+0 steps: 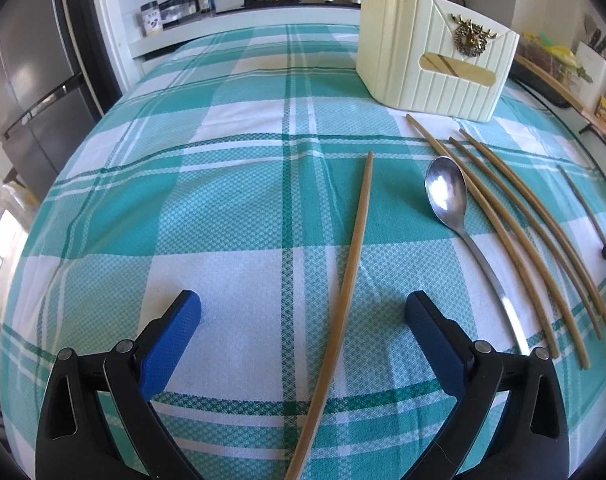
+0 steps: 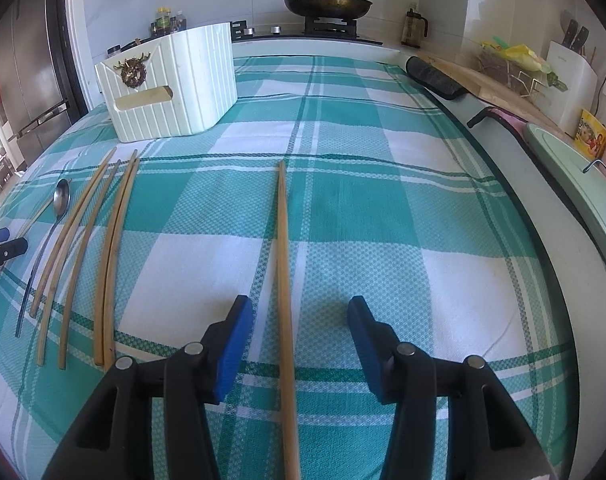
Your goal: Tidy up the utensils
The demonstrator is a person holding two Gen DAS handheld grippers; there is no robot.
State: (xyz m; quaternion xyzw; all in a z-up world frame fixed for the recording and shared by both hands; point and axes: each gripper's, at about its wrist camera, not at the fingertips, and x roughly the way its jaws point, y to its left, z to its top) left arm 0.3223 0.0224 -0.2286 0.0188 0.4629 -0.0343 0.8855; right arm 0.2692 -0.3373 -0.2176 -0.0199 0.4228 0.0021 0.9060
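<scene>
6 chopsticks, 1 spoon, 1 holder on the checked worktop.
Left gripper and right gripper jaws released, each straddling 1 chopstick; 4 chopsticks beside the spoon.

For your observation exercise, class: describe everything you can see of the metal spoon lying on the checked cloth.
The spoon looks like polished steel, with an oval bowl that faces up and catches the light and a slim, slightly curved handle. It lies flat on the green and white tablecloth, bowl end towards the cream box, beside the chopsticks on their left. Nothing grips it.
</scene>
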